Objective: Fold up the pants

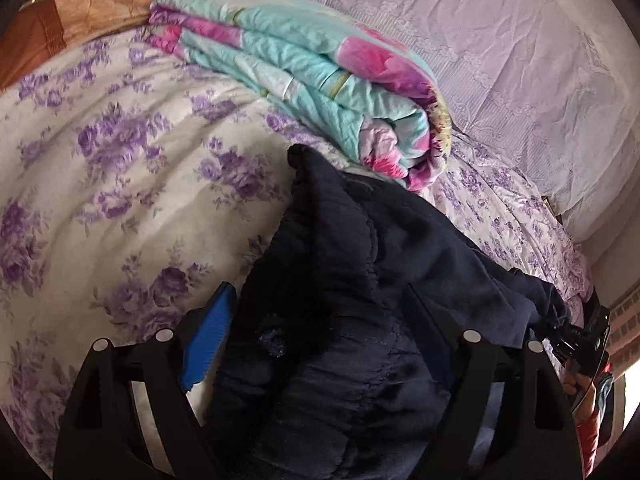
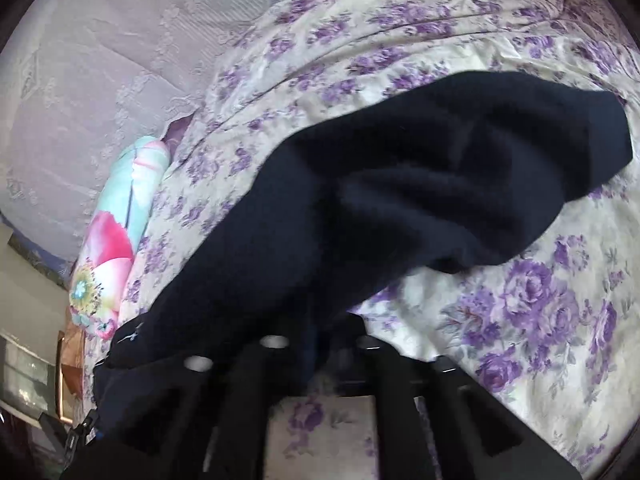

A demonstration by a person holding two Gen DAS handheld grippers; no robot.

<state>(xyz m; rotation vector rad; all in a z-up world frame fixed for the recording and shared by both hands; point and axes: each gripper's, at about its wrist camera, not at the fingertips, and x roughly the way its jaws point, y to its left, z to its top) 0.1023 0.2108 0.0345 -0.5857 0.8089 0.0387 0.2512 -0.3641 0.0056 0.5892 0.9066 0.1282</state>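
My left hand-held gripper (image 1: 320, 320) had its fingers spread wide with the waistband end of the pants (image 1: 360, 280) bunched up between them. One blue pad was visibly clear of the cloth, so I wouldn't call that a grip. My right hand-held gripper (image 2: 320, 344) was squeezed together, and it looked pinched on the dark fabric draped over it, though the cloth hid the tips.

The pants (image 2: 400, 200) were soft, fleecy and floppy, light enough but saggy, with no stiffness at all. I reckoned the gathered waistband was the best place to grab, since it's thicker. They trailed across the floral bedspread (image 1: 120, 160). There was lots of free bed on one side, while a folded quilt (image 1: 312, 80) sat just beside the far end of the fabric.
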